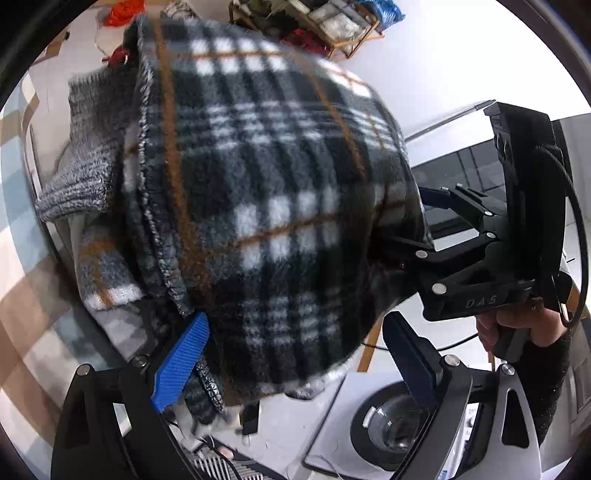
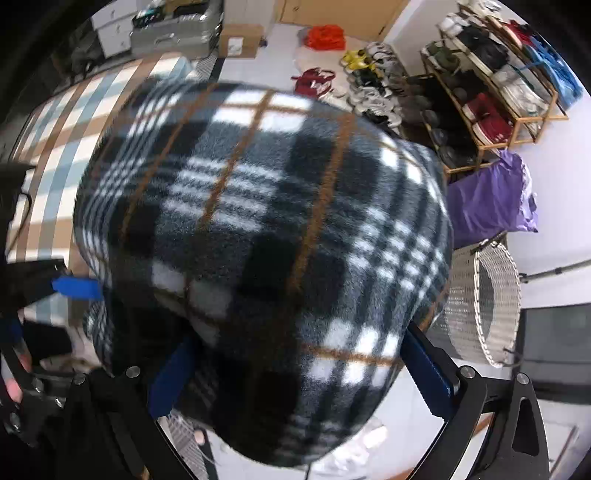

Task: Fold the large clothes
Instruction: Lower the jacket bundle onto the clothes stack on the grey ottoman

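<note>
plaid fleece garment drapes between both spread claws, left claw and right claw, neither clamped.

Floor: pale, smooth. Directly on it: wooden shoe rack, row of loose shoes, orange bag, purple bag, white wicker basket, cardboard box.

Checked bed cover: brown, blue, white.
</note>
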Demonstrator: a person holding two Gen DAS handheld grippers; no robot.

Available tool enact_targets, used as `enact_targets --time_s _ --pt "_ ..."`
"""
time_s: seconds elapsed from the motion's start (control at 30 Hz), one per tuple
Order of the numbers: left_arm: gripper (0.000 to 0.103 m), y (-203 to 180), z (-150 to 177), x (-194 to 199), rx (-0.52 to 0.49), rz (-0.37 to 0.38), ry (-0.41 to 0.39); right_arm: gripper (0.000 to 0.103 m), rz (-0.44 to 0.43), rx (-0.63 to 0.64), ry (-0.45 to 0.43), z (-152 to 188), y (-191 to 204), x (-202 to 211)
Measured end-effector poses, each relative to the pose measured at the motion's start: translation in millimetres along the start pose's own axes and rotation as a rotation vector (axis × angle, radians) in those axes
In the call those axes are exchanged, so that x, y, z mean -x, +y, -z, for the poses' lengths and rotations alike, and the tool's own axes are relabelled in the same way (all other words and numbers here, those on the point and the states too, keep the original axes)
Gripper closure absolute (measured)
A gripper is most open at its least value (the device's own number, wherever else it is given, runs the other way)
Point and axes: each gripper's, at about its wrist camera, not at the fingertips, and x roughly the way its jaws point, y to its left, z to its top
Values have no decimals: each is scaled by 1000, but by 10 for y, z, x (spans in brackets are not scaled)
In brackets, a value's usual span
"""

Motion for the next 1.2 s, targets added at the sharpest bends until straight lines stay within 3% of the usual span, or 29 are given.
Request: enact_targets --time_s 0.2,0.37,0.5,0.57,0.63,0.7,0.77,0.83,0.93,1.03,1.2 --pt "11 67 -89 -178 -19 -28 19 0 1 -28 -20 -4 -88 -110" --pt "11 -21 -111 -204 -11 -66 15 0 -86 -42 -30 71 -193 357" --pt "11 -5 -85 -237 -39 -65 3 0 -127 -69 -176 15 -210 934" --pt "11 3 -72 -249 -38 -60 -3 0 -134 -79 -217 -108 -154 1022" --pt "11 -32 -8 -231 -52 -67 -7 0 -181 -135 -166 -320 -109 893" --pt "11 -91 28 -220 -71 -78 -16 0 -251 -215 -23 -508 -76 565" --pt "11 -133 54 -250 -104 -95 -15 0 -252 -278 95 -594 -48 251" --pt "11 -210 86 -259 -153 -105 -14 0 -166 -236 167 -674 37 -10" --pt "11 -263 114 -339 -218 -160 -7 0 -152 -214 191 -749 103 -145" --pt "8 -217 106 -388 -212 -145 -1 0 -152 -143 191 -748 203 -205" --pt "8 -206 98 -351 -212 -117 -16 0 -172 -166 127 -719 126 -254"
